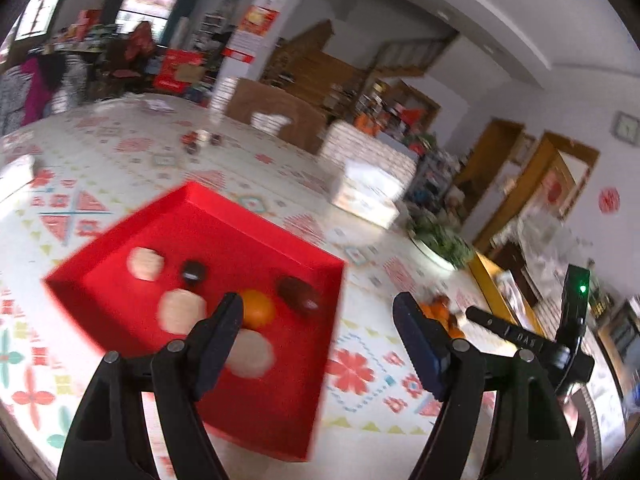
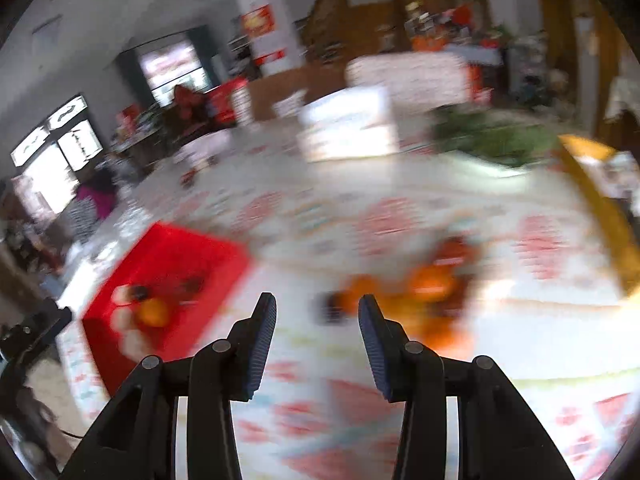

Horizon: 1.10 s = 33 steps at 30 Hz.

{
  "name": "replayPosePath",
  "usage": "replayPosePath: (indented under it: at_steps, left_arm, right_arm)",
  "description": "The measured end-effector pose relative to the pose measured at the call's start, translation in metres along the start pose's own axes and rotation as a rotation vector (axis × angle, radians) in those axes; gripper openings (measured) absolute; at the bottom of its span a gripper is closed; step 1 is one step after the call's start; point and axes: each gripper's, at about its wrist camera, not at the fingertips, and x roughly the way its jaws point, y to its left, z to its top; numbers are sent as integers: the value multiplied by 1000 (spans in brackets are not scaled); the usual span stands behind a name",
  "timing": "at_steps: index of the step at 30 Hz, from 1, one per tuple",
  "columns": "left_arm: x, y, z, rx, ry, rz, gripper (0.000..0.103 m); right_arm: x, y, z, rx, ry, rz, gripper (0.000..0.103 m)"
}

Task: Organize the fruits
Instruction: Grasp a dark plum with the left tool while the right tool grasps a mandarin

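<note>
A red tray point(image 1: 304, 256) lies on the patterned tablecloth and holds an orange point(image 1: 258, 308), a dark red fruit point(image 1: 298, 294), a small dark fruit point(image 1: 193, 271) and three pale round fruits point(image 1: 146, 264). My left gripper point(image 1: 318, 320) is open above the tray's near right corner, with nothing between its fingers. A loose pile of oranges and dark fruits point(image 2: 424, 292) sits on the cloth right of the red tray point(image 2: 176, 252). My right gripper point(image 2: 317, 318) hovers open and empty just short of that pile; the view is blurred. The pile of fruits point(image 1: 442, 312) shows past my left gripper's right finger.
The right gripper's body point(image 1: 532, 344) reaches in from the right in the left wrist view. A bowl of greens point(image 1: 440, 240), white boxes point(image 1: 368, 188) and a yellow-edged tray point(image 1: 492, 280) stand further back on the table. Shelves and a cardboard box fill the room behind.
</note>
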Motion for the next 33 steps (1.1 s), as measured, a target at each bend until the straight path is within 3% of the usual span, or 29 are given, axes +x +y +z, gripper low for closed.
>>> replayPosePath:
  at_steps: [5, 7, 12, 20, 22, 32, 33]
  left_arm:
    - [36, -36, -12, 36, 113, -82, 75]
    - [45, -49, -15, 68, 142, -79, 64]
    - [66, -76, -18, 146, 208, -64, 64]
    - [122, -110, -25, 273, 307, -20, 64]
    - [136, -114, -28, 283, 323, -24, 64]
    - [191, -135, -36, 366, 384, -34, 64]
    - [194, -136, -36, 367, 391, -40, 59]
  right_arm:
    - [-8, -52, -8, 35, 27, -63, 48]
    - [0, -57, -13, 23, 50, -61, 48]
    - [26, -56, -15, -19, 103, -70, 47]
    - [44, -54, -17, -23, 119, -7, 47]
    - [42, -57, -17, -10, 105, 12, 36]
    - [27, -83, -15, 96, 71, 95, 35]
    - [25, -87, -14, 108, 63, 99, 35]
